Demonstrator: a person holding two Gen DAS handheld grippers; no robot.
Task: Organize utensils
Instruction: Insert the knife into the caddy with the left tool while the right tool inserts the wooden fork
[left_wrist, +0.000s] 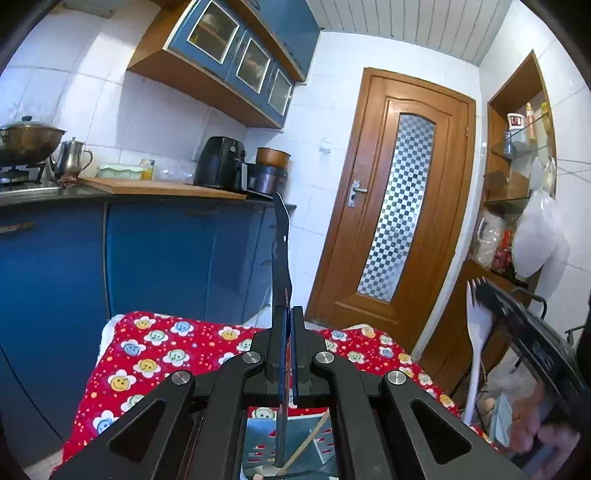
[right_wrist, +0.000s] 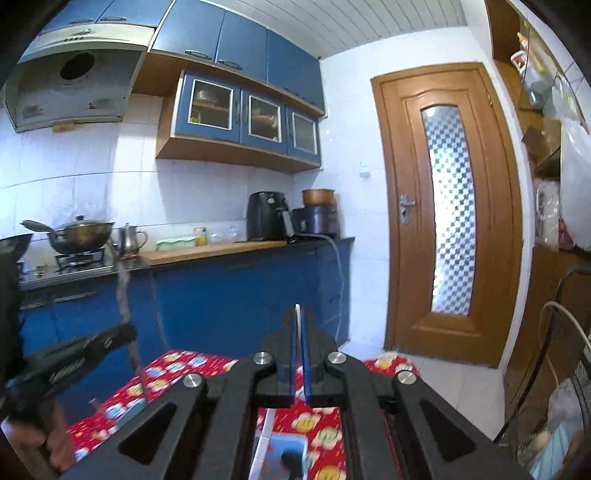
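My left gripper (left_wrist: 289, 314) is shut on a black-handled knife (left_wrist: 280, 251), held upright with the handle up and the blade running down below the jaws toward a blue-grey box (left_wrist: 317, 443) on the red flowered cloth. A wooden stick (left_wrist: 308, 443) lies in that box. My right gripper (right_wrist: 298, 317) is shut on a white plastic fork (right_wrist: 263, 435); its handle hangs below over the blue box (right_wrist: 291, 450). In the left wrist view the fork (left_wrist: 476, 332) stands upright in the right gripper (left_wrist: 480, 291). In the right wrist view the left gripper (right_wrist: 127, 334) and knife (right_wrist: 123, 291) are blurred.
The red flowered cloth (left_wrist: 155, 354) covers a small table. Behind it are blue cabinets (left_wrist: 155, 254) and a counter with a wok (left_wrist: 29, 142), kettle (left_wrist: 70, 158) and air fryer (left_wrist: 221, 164). A wooden door (left_wrist: 395, 206) stands ahead. Shelves (left_wrist: 517, 177) and bags are at the right.
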